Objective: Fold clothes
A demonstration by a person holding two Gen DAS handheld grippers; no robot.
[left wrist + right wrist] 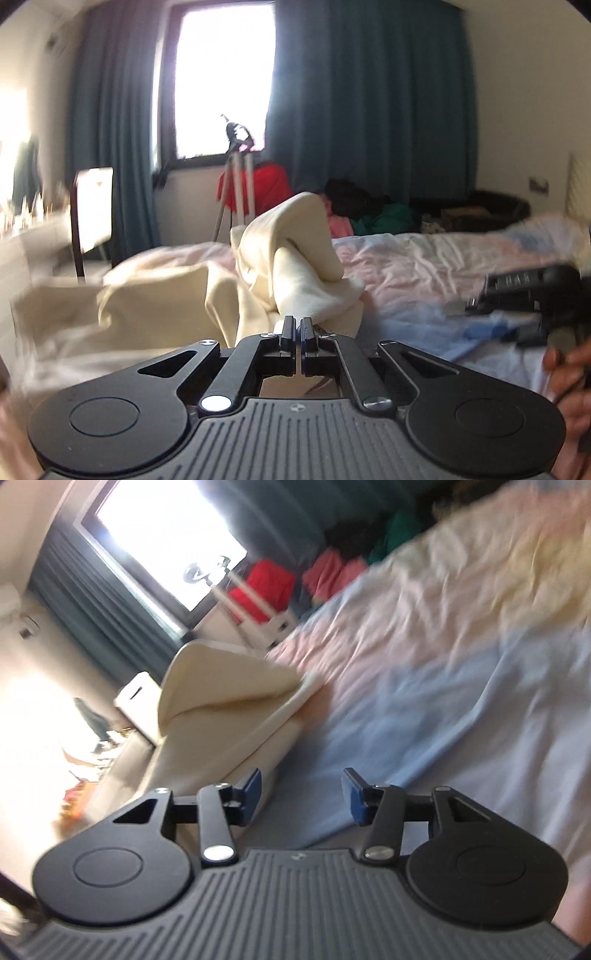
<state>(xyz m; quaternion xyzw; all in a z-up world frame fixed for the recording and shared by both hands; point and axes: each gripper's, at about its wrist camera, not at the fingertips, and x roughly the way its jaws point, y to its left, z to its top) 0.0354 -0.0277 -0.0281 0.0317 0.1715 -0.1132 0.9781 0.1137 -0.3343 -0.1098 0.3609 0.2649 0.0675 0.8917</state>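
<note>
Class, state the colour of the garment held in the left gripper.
Cream, clearest in the left wrist view: garment, left gripper.

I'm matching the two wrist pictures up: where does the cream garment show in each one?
Left wrist view: the cream garment rises at centre, pinched in the shut left tool, and trails to the left over the bed.
Right wrist view: it lies left of centre, beyond the open right tool.
Shared landmark: the bright window.
</note>
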